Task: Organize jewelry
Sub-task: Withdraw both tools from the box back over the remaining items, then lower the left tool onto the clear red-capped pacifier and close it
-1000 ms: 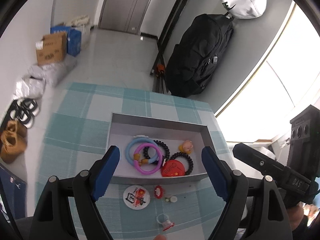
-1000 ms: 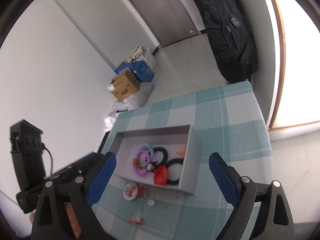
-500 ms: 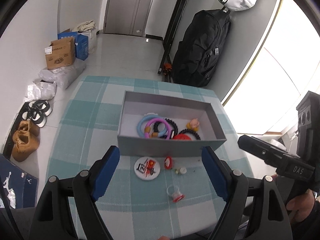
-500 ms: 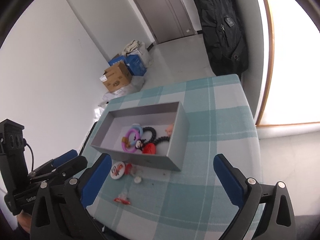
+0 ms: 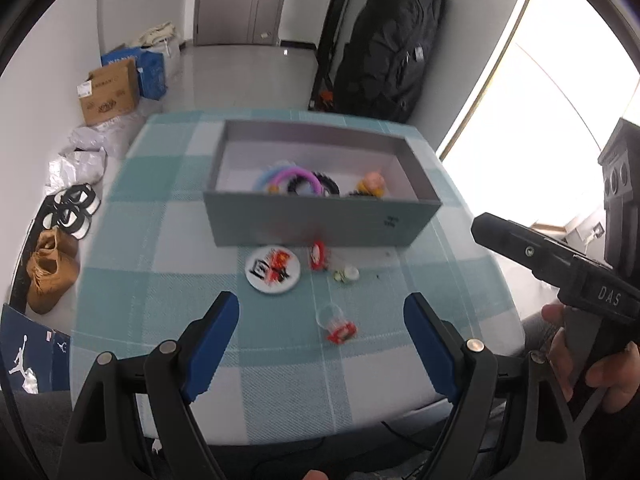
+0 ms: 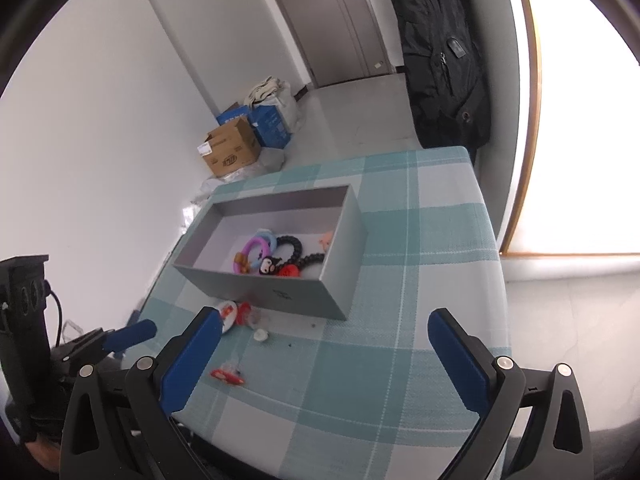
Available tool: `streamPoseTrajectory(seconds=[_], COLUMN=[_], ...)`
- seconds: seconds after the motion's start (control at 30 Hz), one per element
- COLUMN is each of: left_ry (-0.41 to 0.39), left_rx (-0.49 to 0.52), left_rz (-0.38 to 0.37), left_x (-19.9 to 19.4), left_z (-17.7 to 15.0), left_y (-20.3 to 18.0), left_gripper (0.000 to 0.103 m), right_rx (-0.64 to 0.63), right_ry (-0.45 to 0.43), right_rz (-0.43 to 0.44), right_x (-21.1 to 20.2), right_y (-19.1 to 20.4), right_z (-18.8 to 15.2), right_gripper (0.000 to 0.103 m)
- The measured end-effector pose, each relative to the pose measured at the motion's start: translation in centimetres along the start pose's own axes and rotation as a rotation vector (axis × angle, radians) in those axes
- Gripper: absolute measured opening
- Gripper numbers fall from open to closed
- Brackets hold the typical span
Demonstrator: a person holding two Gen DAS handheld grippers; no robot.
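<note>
Hovering over the near counter (image 5: 132, 280): left claw (image 5: 320, 332) and right claw (image 6: 324, 344), both wide open, empty; loose trinkets (image 5: 336, 326) awaiting transfer into grey box (image 5: 320, 220).

So we've got a tabletop (image 5: 168, 216) covered in a teal-and-white checked cloth, filling the middle of both views. Sitting right on it is an open grey box (image 5: 320, 220), mid-frame toward the far edge. Just in front of its near wall we can see a round white badge (image 5: 273, 268) with red and black print, a small red piece (image 5: 318, 255) beside it, and a tiny white bit (image 5: 347, 274) to the right. Nearer us, apart from those, lies a clear ring with a red top (image 5: 338, 323).
</note>
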State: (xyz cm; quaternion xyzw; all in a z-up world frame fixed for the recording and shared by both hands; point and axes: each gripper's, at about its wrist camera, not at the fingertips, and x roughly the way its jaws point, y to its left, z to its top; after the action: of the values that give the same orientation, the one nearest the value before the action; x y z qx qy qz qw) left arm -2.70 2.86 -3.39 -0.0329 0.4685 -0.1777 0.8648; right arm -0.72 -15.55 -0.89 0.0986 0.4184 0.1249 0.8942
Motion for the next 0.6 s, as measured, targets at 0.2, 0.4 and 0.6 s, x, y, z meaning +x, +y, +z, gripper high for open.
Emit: streamPoseTrajectory(seconds=[0.2,0.4,0.6], left_ry=[0.036,0.094,0.095], left_rx=[0.03,0.049,0.057], left_rz=[0.063,0.062,0.079], left_x=[1.6,3.2,3.4], left_z=[-0.7,-1.1,-1.0], left_y=[-0.5,-1.1,-1.2], left_gripper=[0.081,0.081,0.081], right_rx=[0.048,0.05,0.077], right_ry=[0.012,0.003,0.008], right_rz=[-0.003,-0.017,-0.011], right_x=[0.4,0.6,1.0], right_y=[-0.9,-1.2,-1.8], right_z=[-0.9,-0.6,-0.4], right_gripper=[0.103,0.103,0.103])
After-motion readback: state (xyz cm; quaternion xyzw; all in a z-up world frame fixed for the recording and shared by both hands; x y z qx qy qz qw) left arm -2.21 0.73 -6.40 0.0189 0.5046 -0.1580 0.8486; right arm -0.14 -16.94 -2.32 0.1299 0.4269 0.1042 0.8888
